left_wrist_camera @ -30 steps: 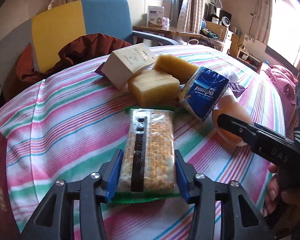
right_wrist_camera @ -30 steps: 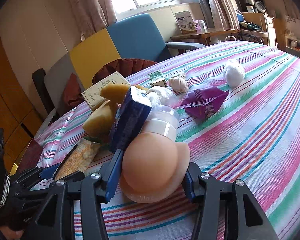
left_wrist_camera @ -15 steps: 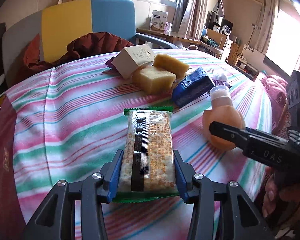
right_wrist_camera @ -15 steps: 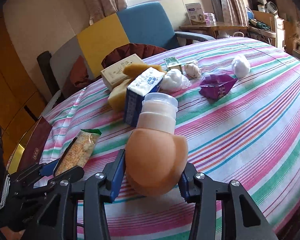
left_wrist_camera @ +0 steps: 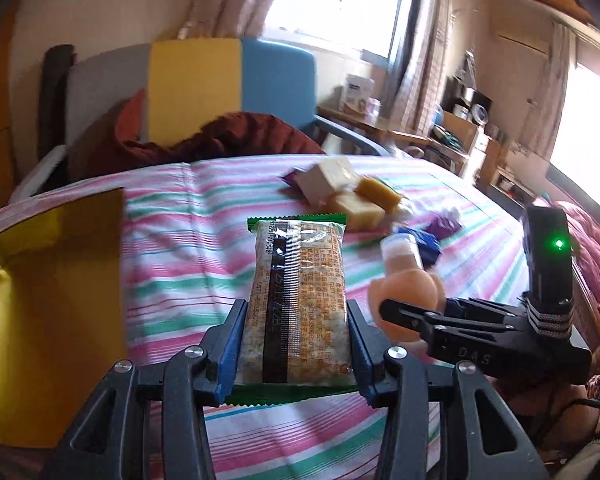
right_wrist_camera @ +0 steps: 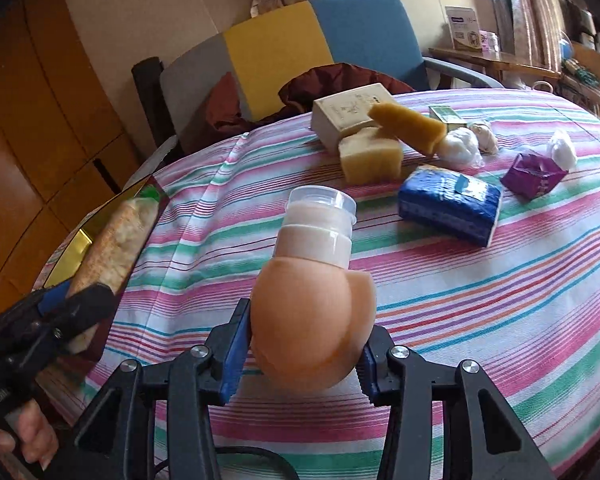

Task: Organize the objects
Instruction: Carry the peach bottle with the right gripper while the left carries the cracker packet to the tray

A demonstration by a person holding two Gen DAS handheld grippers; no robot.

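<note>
Left gripper clamps a clear-wrapped rice-cracker snack bar with green ends, held above the striped-cloth tabletop near its edge, beside a shiny gold box. Right gripper grips the round peach-coloured squeeze bottle with a clear flip cap, lifted over the same near edge. Toward the tabletop's far edge lie a blue tissue pack, two yellow sponges, a cream box and a purple packet.
</note>
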